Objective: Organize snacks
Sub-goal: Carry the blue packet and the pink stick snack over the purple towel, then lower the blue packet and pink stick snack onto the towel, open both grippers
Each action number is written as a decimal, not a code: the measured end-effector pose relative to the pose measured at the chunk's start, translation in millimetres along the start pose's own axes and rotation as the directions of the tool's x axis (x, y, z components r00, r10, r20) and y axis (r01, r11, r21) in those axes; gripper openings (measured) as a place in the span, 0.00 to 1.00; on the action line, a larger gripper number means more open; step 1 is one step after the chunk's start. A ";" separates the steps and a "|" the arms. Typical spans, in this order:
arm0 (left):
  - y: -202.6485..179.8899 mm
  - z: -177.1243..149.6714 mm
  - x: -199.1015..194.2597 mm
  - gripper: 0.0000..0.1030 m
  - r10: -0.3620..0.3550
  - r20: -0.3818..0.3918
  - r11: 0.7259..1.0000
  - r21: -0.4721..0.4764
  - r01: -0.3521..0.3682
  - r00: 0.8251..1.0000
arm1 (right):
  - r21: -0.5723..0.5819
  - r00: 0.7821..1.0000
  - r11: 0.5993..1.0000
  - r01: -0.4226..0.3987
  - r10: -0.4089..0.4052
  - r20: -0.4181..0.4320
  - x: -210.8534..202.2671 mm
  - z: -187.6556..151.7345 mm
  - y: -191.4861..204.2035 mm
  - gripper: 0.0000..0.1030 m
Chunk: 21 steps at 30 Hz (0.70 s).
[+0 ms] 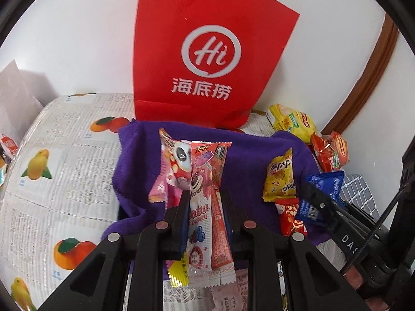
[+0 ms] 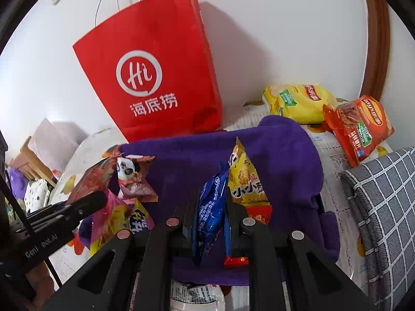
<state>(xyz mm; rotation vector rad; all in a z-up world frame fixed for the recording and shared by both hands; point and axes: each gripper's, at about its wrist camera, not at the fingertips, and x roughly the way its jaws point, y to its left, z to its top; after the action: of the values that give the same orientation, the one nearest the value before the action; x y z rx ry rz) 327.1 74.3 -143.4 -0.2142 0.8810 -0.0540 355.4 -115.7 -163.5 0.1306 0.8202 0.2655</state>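
Left gripper (image 1: 205,202) jaws clamped on a pink lollipop packet (image 1: 201,194), long axis running up frame. Right gripper (image 2: 211,207) jaws clamped on a blue snack packet (image 2: 211,212) — both over the purple towel (image 1: 249,140); red paper bag (image 1: 207,51) stands beyond, upper centre, nearer the left.

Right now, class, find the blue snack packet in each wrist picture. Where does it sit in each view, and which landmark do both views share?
Left wrist view: blue snack packet at right of centre, clamped in the right gripper, beside a yellow packet.
Right wrist view: it stands at bottom centre, between the black fingers.
Shared landmark: the red paper bag against the wall.
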 end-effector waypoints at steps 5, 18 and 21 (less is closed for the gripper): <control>-4.7 -4.8 10.9 0.20 -0.018 -0.034 1.000 0.010 0.018 0.999 | 0.028 0.999 0.999 -0.036 0.037 -0.026 10.2 -0.9 -3.6 0.15; 1.9 -4.7 16.4 0.20 -0.031 -0.053 0.999 -0.011 0.031 0.998 | 0.019 0.996 1.000 -0.022 0.023 -0.083 26.2 -5.3 -2.2 0.16; 4.2 -4.5 16.9 0.21 -0.033 -0.054 0.999 -0.017 0.032 0.998 | 0.023 0.995 1.000 -0.018 0.020 -0.096 28.9 -5.4 -2.9 0.16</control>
<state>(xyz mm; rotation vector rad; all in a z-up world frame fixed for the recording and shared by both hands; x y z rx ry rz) 334.3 75.4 -159.8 -0.2430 0.9326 -0.0833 370.8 -110.3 -188.1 0.1470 0.9181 0.2828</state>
